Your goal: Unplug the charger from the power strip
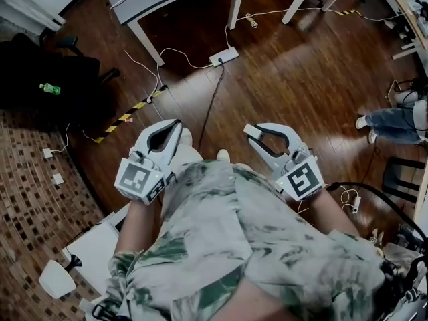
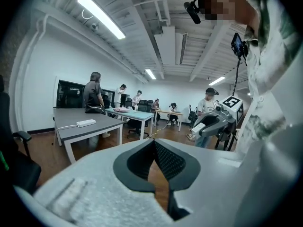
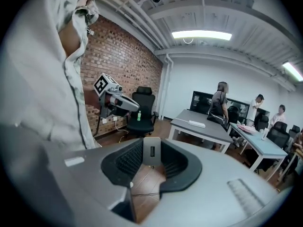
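Right gripper [image 1: 254, 130] had its jaws partway apart and pressed on a small pale block w/ a slot in its face, prob. the charger [image 3: 152, 151], pinched right at the tips. Left gripper [image 1: 175, 123] had its tips together, nothing btwn them. Both were held out in front of the person, well apart from the strip [image 1: 224, 57]. The strip lay on the floor [image 1: 294, 79] near a leg of the table [image 1: 137, 2], w/ a black cable [image 1: 208, 109] running from it toward the shoes [image 1: 223, 155].

Judging by that, the charger was already out of the strip. The step in hand was prob. carrying it off to set it down somewhere.

To do that well:
- Hold the pinch even. Only the tips had the block, so a twist or jolt could pop it out.
- Don't tip the gripper down further, or the block might slide fwd.
- Mind the cable underfoot.
- Pick a bare spot, lower till the charger touches, and only then part the jaws.
- Left gripper was free to steady it if needed.
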A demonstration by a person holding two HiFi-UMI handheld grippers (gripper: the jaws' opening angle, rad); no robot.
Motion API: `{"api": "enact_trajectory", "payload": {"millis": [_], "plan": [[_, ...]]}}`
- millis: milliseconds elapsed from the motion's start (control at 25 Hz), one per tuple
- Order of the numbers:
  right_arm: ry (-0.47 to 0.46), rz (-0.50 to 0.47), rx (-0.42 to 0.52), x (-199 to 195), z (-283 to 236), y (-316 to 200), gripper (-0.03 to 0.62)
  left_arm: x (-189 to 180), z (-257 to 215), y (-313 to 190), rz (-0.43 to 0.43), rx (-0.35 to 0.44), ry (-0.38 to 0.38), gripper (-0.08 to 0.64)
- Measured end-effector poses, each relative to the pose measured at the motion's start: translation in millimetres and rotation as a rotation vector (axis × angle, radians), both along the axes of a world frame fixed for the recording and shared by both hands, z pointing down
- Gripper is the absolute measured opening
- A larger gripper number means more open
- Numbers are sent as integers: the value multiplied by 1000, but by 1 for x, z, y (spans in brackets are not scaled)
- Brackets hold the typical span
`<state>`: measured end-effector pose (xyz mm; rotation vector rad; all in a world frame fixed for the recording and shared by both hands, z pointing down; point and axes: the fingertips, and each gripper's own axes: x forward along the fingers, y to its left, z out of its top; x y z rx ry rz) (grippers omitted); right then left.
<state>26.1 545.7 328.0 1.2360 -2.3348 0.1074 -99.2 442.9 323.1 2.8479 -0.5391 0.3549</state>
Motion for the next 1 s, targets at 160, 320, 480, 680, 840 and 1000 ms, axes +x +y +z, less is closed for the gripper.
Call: {"api": "enact_trajectory", "payload": {"millis": [160,320,480,680,840,1000], "plan": [[-19,-2,5,-2,1,11,107,-4,-3,14,1,9,-28,2],[-26,-10,6,-5,1,13,107,-4,-11,17,-4,27,-26,2],[-34,-30,8,-9,2,11,107,-8,-9,18,-22,20,-35,2],[-30,-32,17,-5,0,6,107,-9,-8,13,-20,31,-60,2],[-34,-33,22,-3,1,2,107,-7,-9,4,-20,42,-65,2],[-29,-28,22,7,3,-5,107,1,-10,-4,-13,49,-71,2]]}}
